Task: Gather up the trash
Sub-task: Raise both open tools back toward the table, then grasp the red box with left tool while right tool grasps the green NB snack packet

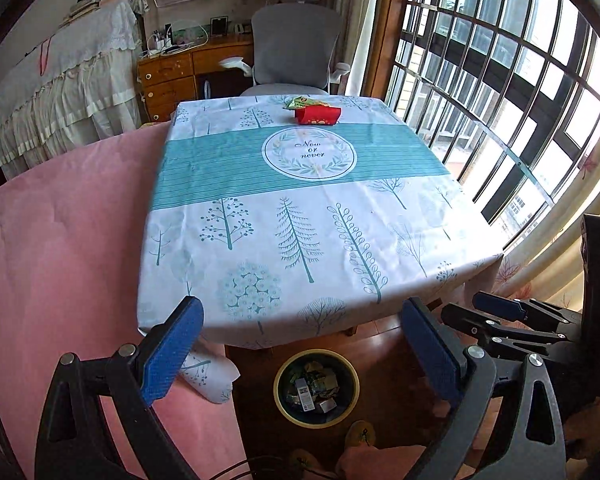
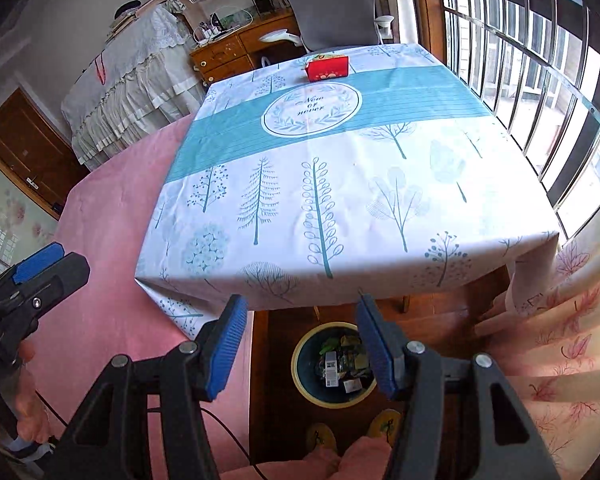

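A red box (image 1: 318, 115) and a green wrapper (image 1: 300, 102) lie at the far end of the table with the tree-print cloth (image 1: 300, 216); the box also shows in the right wrist view (image 2: 327, 69). A round bin (image 1: 317, 388) with a yellow rim, holding several pieces of trash, stands on the floor below the table's near edge; it also shows in the right wrist view (image 2: 332, 364). My left gripper (image 1: 304, 352) is open and empty above the bin. My right gripper (image 2: 302, 346) is open and empty, also above the bin.
A pink bed (image 1: 60, 248) adjoins the table on the left. A grey office chair (image 1: 296, 48) and a wooden desk (image 1: 172, 76) stand behind the table. A barred window (image 1: 500, 80) and curtains (image 2: 560, 340) are on the right. Slippers (image 2: 320, 438) are below.
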Demonstrator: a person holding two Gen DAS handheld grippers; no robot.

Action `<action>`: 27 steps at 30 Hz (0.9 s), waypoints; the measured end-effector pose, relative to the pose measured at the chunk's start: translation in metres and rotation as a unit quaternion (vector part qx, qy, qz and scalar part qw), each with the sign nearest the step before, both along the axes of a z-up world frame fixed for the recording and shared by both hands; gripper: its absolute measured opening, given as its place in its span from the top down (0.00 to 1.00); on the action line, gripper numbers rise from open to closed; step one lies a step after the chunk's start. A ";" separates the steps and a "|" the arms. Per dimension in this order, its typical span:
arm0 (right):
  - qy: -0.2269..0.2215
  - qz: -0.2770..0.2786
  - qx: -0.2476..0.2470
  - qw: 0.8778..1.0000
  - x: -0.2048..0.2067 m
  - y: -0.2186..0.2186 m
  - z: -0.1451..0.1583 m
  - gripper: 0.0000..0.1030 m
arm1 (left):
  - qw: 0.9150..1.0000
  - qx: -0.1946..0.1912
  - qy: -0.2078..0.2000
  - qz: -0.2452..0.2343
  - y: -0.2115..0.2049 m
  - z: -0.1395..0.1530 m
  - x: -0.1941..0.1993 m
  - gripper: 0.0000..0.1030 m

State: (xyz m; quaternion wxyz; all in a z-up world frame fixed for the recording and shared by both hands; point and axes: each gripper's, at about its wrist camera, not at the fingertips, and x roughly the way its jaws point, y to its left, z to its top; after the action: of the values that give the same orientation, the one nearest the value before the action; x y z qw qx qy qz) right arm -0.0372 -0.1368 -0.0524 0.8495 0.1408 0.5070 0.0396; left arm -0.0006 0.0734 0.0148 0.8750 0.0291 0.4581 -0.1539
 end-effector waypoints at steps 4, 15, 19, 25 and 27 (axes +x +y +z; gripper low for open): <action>-0.024 -0.006 -0.015 1.000 0.022 -0.006 0.019 0.45 | 1.000 0.002 -0.021 -0.015 -0.006 0.016 0.026 0.05; -0.060 0.002 -0.034 0.998 0.160 -0.071 0.032 0.45 | 0.999 0.014 -0.039 -0.030 -0.066 0.032 0.184 0.05; -0.060 0.018 -0.038 0.997 0.245 -0.104 0.015 0.45 | 0.999 0.043 -0.025 -0.018 -0.098 0.012 0.271 0.05; -0.024 0.040 -0.010 0.999 0.362 -0.148 -0.031 0.45 | 0.996 0.085 0.031 -0.013 -0.145 -0.045 0.394 0.05; -0.013 0.047 -0.006 0.999 0.394 -0.157 -0.048 0.45 | 0.994 0.100 0.047 -0.014 -0.156 -0.069 0.427 0.05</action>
State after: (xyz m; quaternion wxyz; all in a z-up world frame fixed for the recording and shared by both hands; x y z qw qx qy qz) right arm 0.3573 -0.2939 -0.1007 0.8539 0.1113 0.5024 0.0781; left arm 0.4266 -0.0831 -0.0543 0.8432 0.1152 0.5111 -0.1205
